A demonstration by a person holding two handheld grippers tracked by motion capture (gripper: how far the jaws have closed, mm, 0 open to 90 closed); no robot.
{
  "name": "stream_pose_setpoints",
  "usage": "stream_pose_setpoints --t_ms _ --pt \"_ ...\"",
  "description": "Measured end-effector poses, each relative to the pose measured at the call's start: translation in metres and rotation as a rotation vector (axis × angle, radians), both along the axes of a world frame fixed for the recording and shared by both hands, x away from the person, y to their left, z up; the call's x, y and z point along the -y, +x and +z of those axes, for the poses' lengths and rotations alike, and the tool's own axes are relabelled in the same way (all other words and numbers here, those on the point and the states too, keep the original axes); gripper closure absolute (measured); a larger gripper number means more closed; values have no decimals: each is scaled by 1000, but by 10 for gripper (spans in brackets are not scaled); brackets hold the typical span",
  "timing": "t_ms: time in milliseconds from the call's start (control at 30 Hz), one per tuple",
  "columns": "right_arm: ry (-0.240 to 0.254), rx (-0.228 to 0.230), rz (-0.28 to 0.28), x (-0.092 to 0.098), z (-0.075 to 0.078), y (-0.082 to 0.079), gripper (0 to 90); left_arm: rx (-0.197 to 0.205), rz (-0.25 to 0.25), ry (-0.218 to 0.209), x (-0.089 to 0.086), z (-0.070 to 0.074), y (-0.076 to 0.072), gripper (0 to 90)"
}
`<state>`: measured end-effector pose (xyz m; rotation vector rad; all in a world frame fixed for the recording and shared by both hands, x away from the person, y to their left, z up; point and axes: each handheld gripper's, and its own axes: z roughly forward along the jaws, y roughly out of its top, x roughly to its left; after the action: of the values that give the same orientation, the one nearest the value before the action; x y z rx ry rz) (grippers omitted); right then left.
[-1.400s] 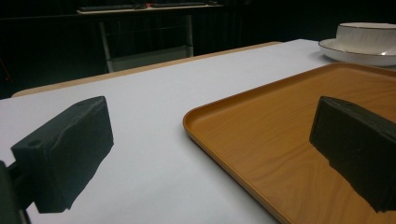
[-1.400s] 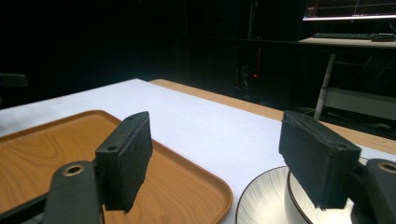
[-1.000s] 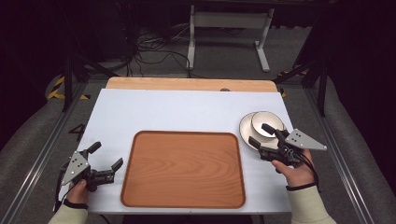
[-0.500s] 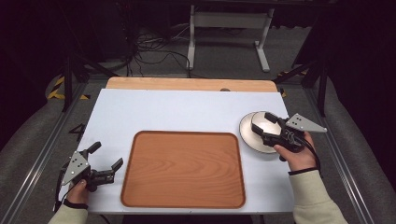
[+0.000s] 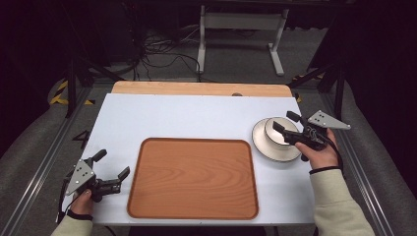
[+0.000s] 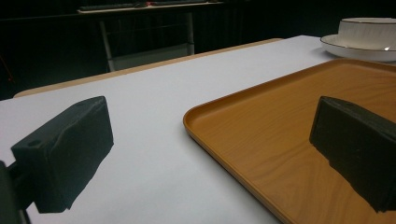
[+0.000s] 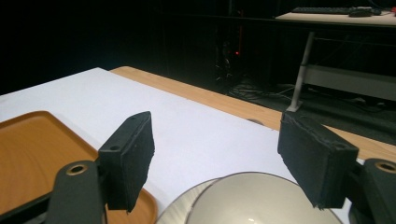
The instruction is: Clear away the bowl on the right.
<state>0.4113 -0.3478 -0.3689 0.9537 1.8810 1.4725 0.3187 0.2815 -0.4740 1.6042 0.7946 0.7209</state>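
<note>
A white bowl [image 5: 278, 132] stands on a matching saucer [image 5: 260, 141] at the right of the white table top. My right gripper [image 5: 283, 121] hovers just above the bowl, pointing left, open with nothing between its pads. In the right gripper view the bowl [image 7: 252, 200] and saucer [image 7: 187, 207] lie below the spread jaws of the right gripper [image 7: 222, 140]. A wooden tray [image 5: 194, 177] lies at the front middle. My left gripper [image 5: 113, 163] rests at the tray's left edge, open and holding nothing. In the left gripper view, the left gripper [image 6: 212, 121] straddles the tray rim [image 6: 205, 116].
The white table top [image 5: 187, 118] has bare room behind the tray, with a wooden strip [image 5: 196, 88] along its far edge. A metal stand [image 5: 241, 29] and cables lie on the dark floor beyond. Metal rails run along both table sides.
My right gripper has moved away from the front edge and swung round over the bowl, now pointing left across it. The left gripper has stayed put.
</note>
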Motion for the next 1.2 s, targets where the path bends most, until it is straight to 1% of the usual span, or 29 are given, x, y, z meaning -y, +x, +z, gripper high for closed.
stream_pose_setpoints --t_ms 100,233,300,333,433,500,533,567,633,700,767,867,933,1000,1200 --pt "-4 -4 -12 5 1 3 274 0 0 0 0 0 0 3" --pt "-7 6 -28 13 3 8 272 0 0 0 0 0 0 3" --pt "-8 -2 -41 17 3 10 267 0 0 -1 0 0 0 3" --pt "-19 -3 -48 19 3 12 267 0 0 -1 0 0 0 3" --pt "-32 -11 -60 22 3 15 272 0 0 -1 0 0 0 3" --pt "-41 -29 -75 24 3 17 284 -1 0 -1 0 0 0 3" --pt "-41 -54 -86 25 3 19 290 0 0 -1 0 0 0 3" --pt "-43 -61 -92 26 3 20 305 -1 0 -1 0 0 0 3" --pt "-49 -100 -106 28 2 23 334 0 0 0 0 0 0 3" --pt "-54 -109 -111 28 1 24 347 0 0 0 0 0 0 3" --pt "-80 -146 -133 31 -1 28 389 0 -1 -1 0 0 0 3" --pt "-104 -174 -152 34 -2 31 427 -1 0 -1 0 0 0 3" --pt "-134 -204 -159 35 -2 34 447 -1 0 -1 0 0 0 3" --pt "-170 -247 -175 35 -2 38 448 -1 0 -3 0 0 0 3" --pt "-254 -381 -208 37 -5 48 458 0 0 -1 0 0 0 3"
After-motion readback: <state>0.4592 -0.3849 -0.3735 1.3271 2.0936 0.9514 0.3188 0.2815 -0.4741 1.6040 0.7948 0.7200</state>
